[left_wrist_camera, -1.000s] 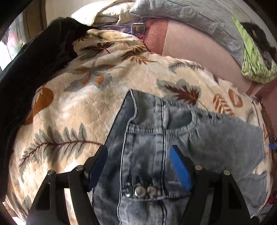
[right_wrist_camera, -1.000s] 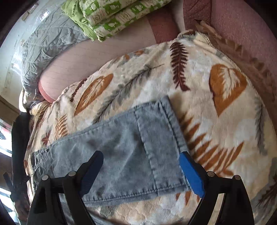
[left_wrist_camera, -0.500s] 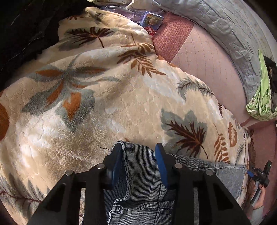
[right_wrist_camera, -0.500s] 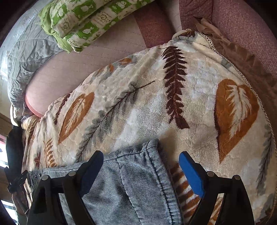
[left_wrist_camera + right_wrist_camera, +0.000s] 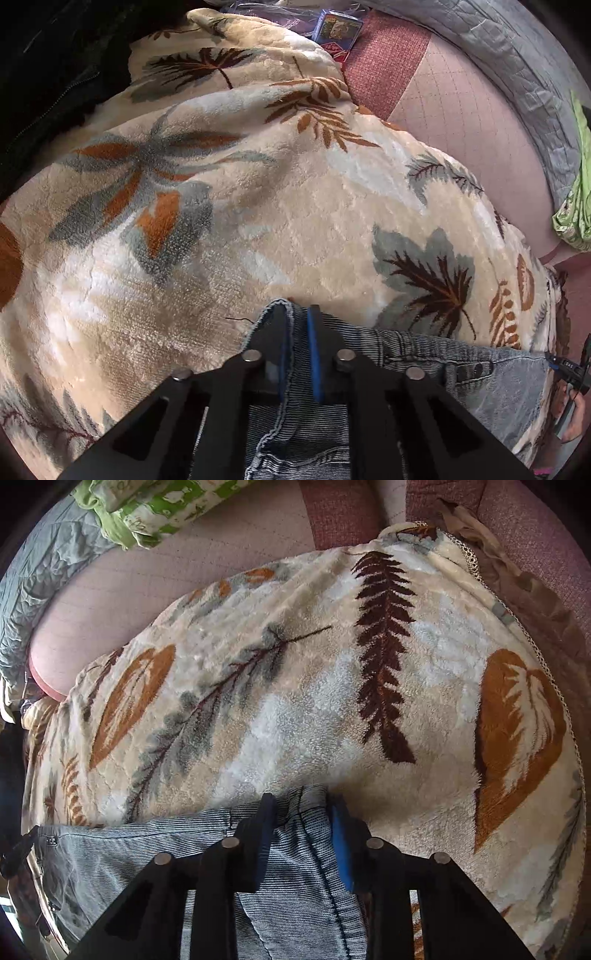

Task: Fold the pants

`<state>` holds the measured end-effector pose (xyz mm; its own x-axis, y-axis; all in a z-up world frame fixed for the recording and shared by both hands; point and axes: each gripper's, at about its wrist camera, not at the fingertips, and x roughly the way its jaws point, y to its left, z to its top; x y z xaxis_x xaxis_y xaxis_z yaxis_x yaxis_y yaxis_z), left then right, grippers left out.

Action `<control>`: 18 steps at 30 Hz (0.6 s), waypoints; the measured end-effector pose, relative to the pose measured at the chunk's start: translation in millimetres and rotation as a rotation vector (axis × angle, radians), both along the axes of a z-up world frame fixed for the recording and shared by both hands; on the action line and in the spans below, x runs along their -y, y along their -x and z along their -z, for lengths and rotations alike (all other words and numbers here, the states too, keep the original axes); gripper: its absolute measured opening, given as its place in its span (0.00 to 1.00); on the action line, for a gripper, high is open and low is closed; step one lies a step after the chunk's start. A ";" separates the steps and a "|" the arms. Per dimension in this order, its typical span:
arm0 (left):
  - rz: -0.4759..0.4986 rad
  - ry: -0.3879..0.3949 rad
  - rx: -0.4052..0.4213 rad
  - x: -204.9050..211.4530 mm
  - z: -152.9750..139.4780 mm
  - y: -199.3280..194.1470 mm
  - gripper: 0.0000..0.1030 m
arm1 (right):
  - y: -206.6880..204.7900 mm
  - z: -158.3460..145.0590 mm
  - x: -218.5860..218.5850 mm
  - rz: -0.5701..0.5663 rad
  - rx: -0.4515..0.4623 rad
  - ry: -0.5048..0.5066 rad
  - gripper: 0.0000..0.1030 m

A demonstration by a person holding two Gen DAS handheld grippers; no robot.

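Grey-blue denim pants (image 5: 491, 387) lie on a cream leaf-print blanket (image 5: 258, 206). My left gripper (image 5: 297, 317) is shut on the far corner of the waistband, its blue pads pinching the denim edge. In the right wrist view the pants (image 5: 122, 853) stretch to the left, and my right gripper (image 5: 301, 805) has its jaws closed in on the hem end of the leg, with a bunched fold of denim held between the pads.
The blanket (image 5: 332, 686) covers a pink sofa seat (image 5: 476, 122). A grey quilt (image 5: 524, 70) and a green patterned cloth (image 5: 155, 506) lie at the back. A dark garment (image 5: 48, 74) is at the far left. A small printed box (image 5: 338, 31) sits behind the blanket.
Both grippers went from wide open above the pants to closed on them: the left on the waistband corner, the right on the leg hem. Both views dropped closer to the blanket.
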<state>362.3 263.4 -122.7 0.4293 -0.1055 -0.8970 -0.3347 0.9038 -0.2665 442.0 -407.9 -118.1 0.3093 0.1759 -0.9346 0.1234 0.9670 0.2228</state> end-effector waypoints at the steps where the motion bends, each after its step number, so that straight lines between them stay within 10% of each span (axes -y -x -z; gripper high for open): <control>1: 0.001 0.002 0.001 -0.8 0.0 0.1 0.05 | 0.5 -1.5 0.1 0.001 0.008 0.000 0.19; 10: 0.023 -0.070 0.139 11.1 -48.4 28.3 0.02 | 34.9 -53.8 -2.0 0.002 0.172 0.026 0.15; 18: 0.053 -0.054 0.378 29.1 -129.6 143.7 0.03 | 140.9 -126.9 10.6 0.012 0.356 -0.046 0.15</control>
<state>218.6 234.3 6.9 0.7258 -0.0934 -0.6815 -0.1748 0.9332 -0.3140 301.2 -418.5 8.8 0.6161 0.2098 -0.7592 0.0411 0.9540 0.2971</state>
